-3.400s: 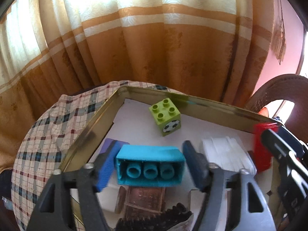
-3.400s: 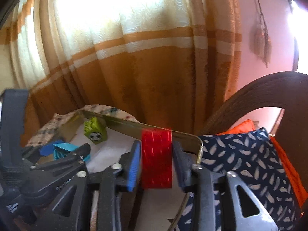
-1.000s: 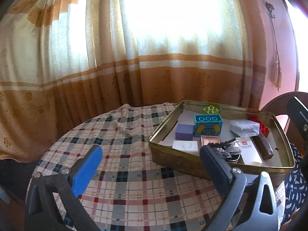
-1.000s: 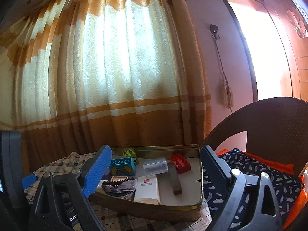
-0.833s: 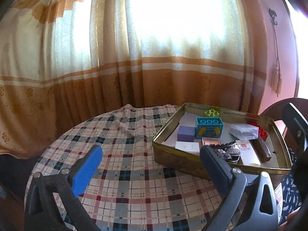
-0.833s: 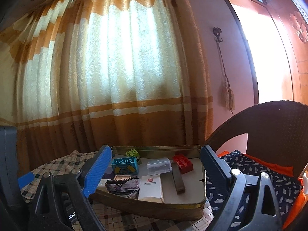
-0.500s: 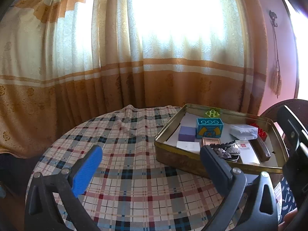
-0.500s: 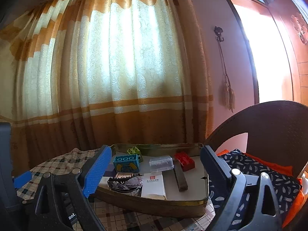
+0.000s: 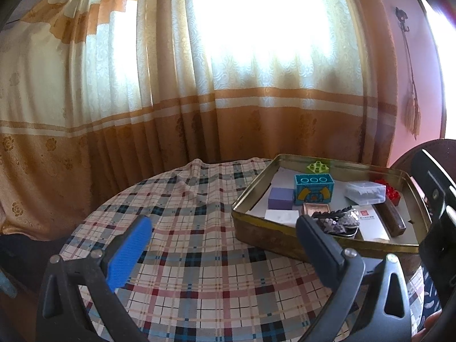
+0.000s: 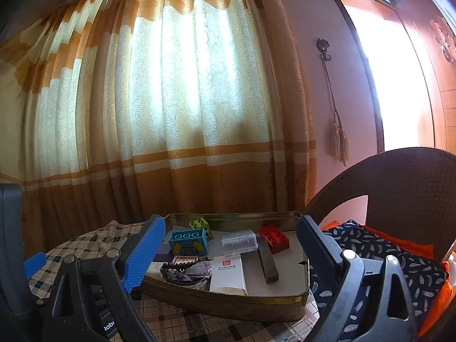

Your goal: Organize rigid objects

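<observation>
Cream and orange curtains [image 9: 199, 99] hang behind a round bench covered in a plaid cloth [image 9: 176, 228], with a dark wicker chair [image 10: 399, 188] and a navy patterned cushion [image 10: 379, 256] off to the right side. A shallow gold metal tray [image 9: 273, 238] sits on the right part of the bench, its floor lined with white paper.

Inside the tray, a teal block [image 9: 313, 188] stands near the back with 3 round holes facing up, and a lime green block [image 9: 317, 167] lies just behind it by the far wall. A purple block [image 9: 280, 198] sits just beside the teal one on its left. A clear plastic box [image 10: 239, 241] lies near the middle, with a red block [image 10: 274, 238] to its right. A dark brown bar [image 10: 268, 262] lies lengthwise in front of the red block, next to a white booklet [image 10: 228, 275]. A sequined dark piece [image 10: 186, 272] and a small copper-coloured item [image 10: 185, 259] rest at the near left.

The left tool [image 9: 222, 236] hangs over the bare cloth, well apart from the tray's left wall, spread wide and holding nothing. The right tool [image 10: 230, 242] is likewise spread wide and empty, hovering in front of the tray's near wall.
</observation>
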The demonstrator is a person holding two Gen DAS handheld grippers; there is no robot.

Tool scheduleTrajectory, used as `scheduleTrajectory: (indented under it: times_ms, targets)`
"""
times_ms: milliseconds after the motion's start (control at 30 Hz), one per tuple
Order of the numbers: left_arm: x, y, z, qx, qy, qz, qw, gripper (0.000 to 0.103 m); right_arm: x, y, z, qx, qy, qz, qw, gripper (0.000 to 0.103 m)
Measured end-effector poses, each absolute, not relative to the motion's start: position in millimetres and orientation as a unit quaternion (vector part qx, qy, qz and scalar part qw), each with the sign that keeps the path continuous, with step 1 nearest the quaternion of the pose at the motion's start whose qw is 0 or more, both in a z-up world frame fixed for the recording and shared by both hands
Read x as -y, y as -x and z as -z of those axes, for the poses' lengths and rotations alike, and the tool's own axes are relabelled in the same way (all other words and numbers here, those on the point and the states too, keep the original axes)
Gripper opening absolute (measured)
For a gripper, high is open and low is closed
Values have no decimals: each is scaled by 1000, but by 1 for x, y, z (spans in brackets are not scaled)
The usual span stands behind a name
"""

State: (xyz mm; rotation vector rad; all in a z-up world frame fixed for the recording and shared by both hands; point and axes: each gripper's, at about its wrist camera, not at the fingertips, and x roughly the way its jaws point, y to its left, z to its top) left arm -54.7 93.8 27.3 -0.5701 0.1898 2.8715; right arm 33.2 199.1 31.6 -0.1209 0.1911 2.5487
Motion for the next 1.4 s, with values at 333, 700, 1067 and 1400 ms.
scheduleTrajectory:
  times_ms: [333,700,1067,1400]
  targets:
    - [-91,57,-27,-57,203,-973,95,103,-200,-34,-32,-73,44,-953,290,95]
    - [-88,59,-25,-56,208,-972,93,103,-199,-33,-32,-71,49,-952,293,95]
    - [-88,60,-24,-58,212,-971,93,103,-200,-33,-32,-71,51,-952,294,95]
    - [-85,62,-22,-52,218,-970,90,103,-201,-33,-31,-70,53,-952,293,95]
